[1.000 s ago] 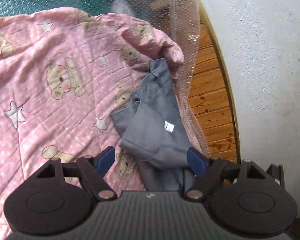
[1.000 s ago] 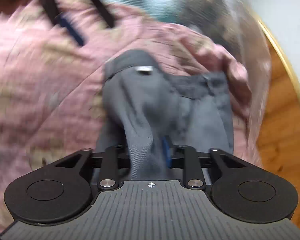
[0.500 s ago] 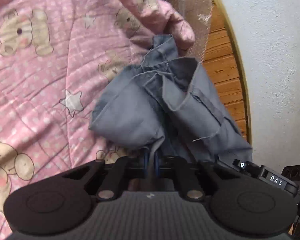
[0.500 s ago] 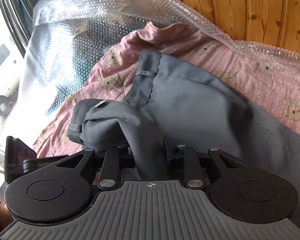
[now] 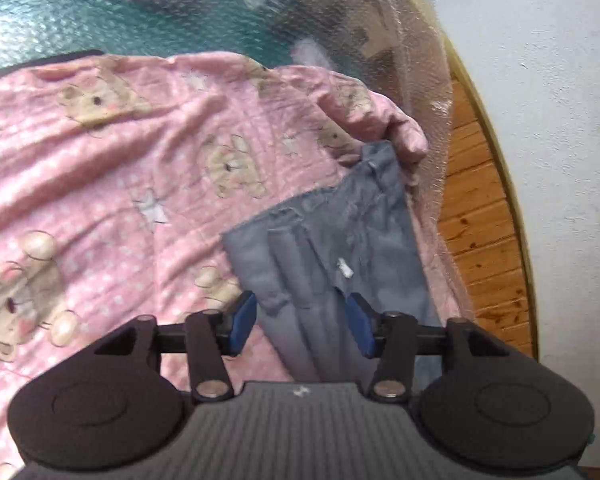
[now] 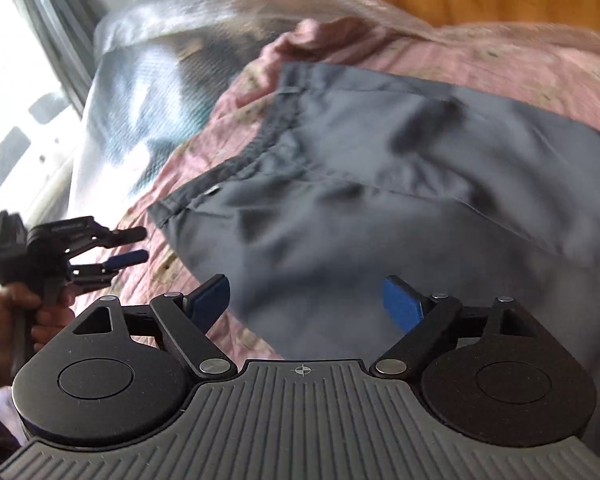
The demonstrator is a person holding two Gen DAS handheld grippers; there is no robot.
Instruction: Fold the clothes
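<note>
1. The grey trousers [image 6: 400, 184] lie spread on the pink quilt [image 5: 112, 168] that covers the bed, near the edge by the wooden board and the wall. In the left wrist view their nearer part is bunched into long ridges; in the right wrist view the waistband end lies fairly flat, though motion blur hides the finer creases.
2. Judged from this, the folding is at an early stage: the garment is laid out, but no neat fold shows, and the bunched part looks in need of smoothing first.
3. The left gripper [image 5: 302, 322] has its fingers apart and opening, with a ridge of cloth between them; the pads do not press on it.
4. The right gripper [image 6: 306, 300] has its fingers wide and opening over the grey cloth, which lies below them, not gripped.
5. A person's hand [image 6: 18, 320] holds the left gripper's handle, seen at the left of the right wrist view.
6. Containers: none visible. Bubble wrap [image 5: 148, 16] lies beyond the quilt; what shows through it is unclear.
</note>
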